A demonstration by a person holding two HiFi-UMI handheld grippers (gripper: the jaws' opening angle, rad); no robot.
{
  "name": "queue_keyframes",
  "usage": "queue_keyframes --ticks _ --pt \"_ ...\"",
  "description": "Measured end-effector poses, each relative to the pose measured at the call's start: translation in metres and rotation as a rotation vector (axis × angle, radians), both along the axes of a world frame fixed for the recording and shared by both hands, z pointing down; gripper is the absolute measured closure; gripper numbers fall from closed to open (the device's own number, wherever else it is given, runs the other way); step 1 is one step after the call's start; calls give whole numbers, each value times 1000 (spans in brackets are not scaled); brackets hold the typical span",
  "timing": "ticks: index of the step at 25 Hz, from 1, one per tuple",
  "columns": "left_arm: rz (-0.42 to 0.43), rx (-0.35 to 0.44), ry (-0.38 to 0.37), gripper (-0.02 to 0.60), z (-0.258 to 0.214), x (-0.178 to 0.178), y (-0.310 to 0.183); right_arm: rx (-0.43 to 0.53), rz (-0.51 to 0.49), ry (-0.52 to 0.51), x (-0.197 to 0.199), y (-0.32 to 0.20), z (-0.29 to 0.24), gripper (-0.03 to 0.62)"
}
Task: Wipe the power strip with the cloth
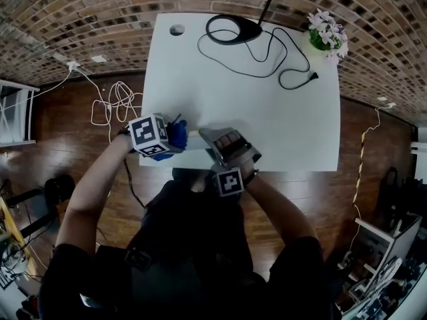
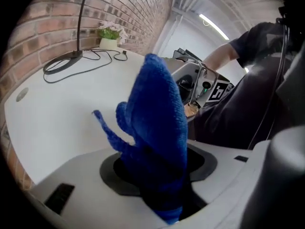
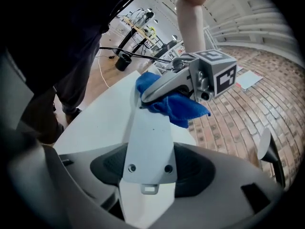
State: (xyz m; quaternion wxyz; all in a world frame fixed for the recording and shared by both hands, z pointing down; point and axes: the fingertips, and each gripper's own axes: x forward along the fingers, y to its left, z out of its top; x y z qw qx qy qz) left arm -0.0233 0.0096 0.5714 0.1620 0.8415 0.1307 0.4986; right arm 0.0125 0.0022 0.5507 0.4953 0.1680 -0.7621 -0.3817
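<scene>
The left gripper [image 1: 175, 139] clamps a bunched blue terry cloth [image 2: 159, 128]; the right gripper [image 3: 145, 175] clamps a flat white plastic power strip [image 3: 147, 137].

Legible markings: none.
Only black-and-white square code patterns are showing, on the left gripper's marker cube [image 1: 148, 133] and the right gripper's marker cube [image 1: 229, 181].

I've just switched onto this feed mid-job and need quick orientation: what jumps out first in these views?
The blue cloth stands bunched in the left gripper, at the white table's near edge. Beside it, the right gripper holds the white power strip, with the cloth at its far end. A black lamp base with a looping cable and a flower pot sit along the far edge.
</scene>
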Motion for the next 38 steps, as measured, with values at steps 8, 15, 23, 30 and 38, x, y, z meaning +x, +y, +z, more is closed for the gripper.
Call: queue_keyframes --ticks 8,15,23,30,38 --pt "137 317 -10 367 -4 3 7 -320 143 -282 9 20 -1 256" --pt "105 563 18 360 4 9 3 -566 240 -246 14 13 33 299" --pt "-277 731 134 366 -28 -8 -21 -612 335 -414 19 10 32 378" --pt "-690 570 234 522 -62 -32 -37 -563 327 -405 17 14 32 384" --pt "-1250 63 300 508 -76 -59 -86 -565 318 -400 19 15 32 396"
